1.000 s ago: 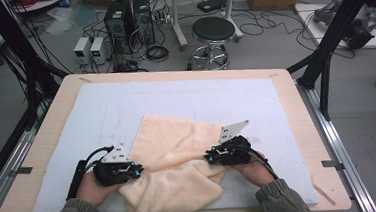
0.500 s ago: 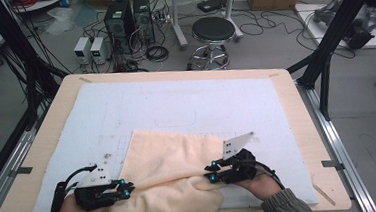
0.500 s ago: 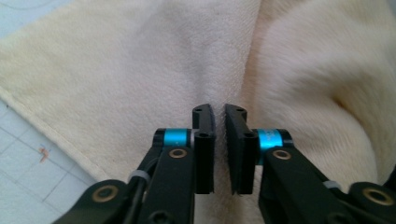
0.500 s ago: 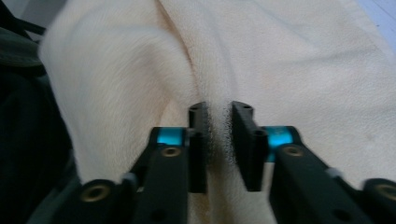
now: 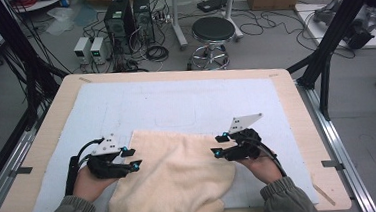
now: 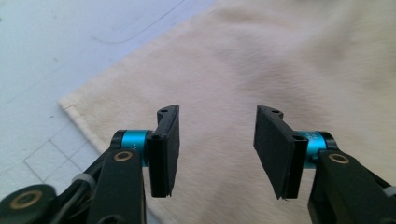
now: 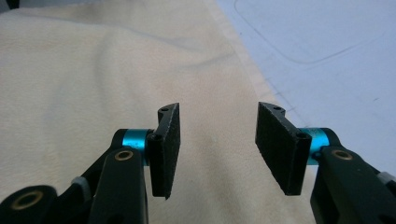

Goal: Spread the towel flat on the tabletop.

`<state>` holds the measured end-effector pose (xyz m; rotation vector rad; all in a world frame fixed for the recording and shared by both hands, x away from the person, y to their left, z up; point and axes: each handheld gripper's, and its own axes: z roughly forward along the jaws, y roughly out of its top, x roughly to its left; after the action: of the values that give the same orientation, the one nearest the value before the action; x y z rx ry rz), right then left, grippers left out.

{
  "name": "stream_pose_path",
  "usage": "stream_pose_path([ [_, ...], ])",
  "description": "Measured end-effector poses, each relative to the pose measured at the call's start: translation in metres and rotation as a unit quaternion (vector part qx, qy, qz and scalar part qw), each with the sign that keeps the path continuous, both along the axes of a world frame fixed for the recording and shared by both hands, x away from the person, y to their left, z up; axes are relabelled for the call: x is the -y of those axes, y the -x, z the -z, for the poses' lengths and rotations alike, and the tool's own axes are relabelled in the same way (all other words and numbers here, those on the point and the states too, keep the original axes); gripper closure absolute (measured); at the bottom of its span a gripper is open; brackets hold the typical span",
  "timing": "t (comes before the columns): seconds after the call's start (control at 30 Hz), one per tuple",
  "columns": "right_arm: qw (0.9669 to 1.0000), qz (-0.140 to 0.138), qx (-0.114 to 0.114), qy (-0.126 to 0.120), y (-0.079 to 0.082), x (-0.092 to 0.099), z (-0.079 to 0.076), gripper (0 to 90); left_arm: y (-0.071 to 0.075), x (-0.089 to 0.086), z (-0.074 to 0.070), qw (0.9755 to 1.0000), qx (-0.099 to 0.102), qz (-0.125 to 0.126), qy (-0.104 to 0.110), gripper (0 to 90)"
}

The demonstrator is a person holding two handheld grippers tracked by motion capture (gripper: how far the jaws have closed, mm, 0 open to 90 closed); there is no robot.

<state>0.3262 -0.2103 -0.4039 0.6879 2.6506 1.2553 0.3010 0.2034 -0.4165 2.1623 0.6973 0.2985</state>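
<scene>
A cream towel (image 5: 176, 177) lies on the pale blue mat (image 5: 176, 107), hanging over the table's near edge. My left gripper (image 5: 133, 159) sits at the towel's left edge, open, its jaws having just been opening with nothing pressed between them. In the left gripper view the towel (image 6: 280, 65) lies flat below the parted left gripper (image 6: 217, 149), and its corner shows at the left. My right gripper (image 5: 218, 146) is at the towel's right edge, also open after just opening. The right gripper view shows the towel (image 7: 93, 70) under the empty right gripper (image 7: 217, 149).
The wooden table (image 5: 43, 146) borders the mat on all sides. Beyond its far edge stand a black stool (image 5: 213, 31), computer cases (image 5: 130, 20) and loose cables. A dark frame post (image 5: 332, 41) rises at the right. Bare mat lies beyond the towel.
Both grippers let go of the towel and their jaws parted. The towel, pulled toward the near edge earlier, now lies flat, and both hands sit a little farther out and forward.
</scene>
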Motion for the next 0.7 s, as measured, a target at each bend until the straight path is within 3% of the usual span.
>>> stream_pose_path([
  [0.13, 0.9993, 0.01, -0.018, 0.031, -0.003, 0.001, 0.021, 49.3, -0.012, -0.002, 0.012, 0.9995, -0.011, -0.011, -0.028, 46.5],
  [0.2, 0.999, 0.02, -0.025, 0.032, -0.004, 0.007, 0.028, 49.3, -0.015, -0.002, 0.018, 0.9989, -0.021, -0.013, -0.04, 45.6],
  [0.3, 0.9985, 0.028, -0.036, 0.029, -0.004, 0.012, 0.033, 50.1, -0.016, -0.002, 0.019, 0.9989, -0.019, -0.008, -0.042, 44.9],
  [0.37, 0.9985, 0.03, -0.032, 0.033, -0.004, 0.011, 0.033, 52.2, -0.015, -0.002, 0.019, 0.9988, -0.019, -0.009, -0.043, 45.8],
  [0.57, 0.9985, 0.033, -0.023, 0.037, -0.006, 0.01, 0.034, 74.5, -0.015, 0.001, 0.019, 0.9986, -0.02, -0.022, -0.043, 59.6],
  [0.7, 0.9987, 0.024, -0.036, 0.026, -0.011, 0.011, 0.035, 84.5, -0.015, 0.003, 0.018, 0.9985, -0.021, -0.025, -0.045, 71.7],
])
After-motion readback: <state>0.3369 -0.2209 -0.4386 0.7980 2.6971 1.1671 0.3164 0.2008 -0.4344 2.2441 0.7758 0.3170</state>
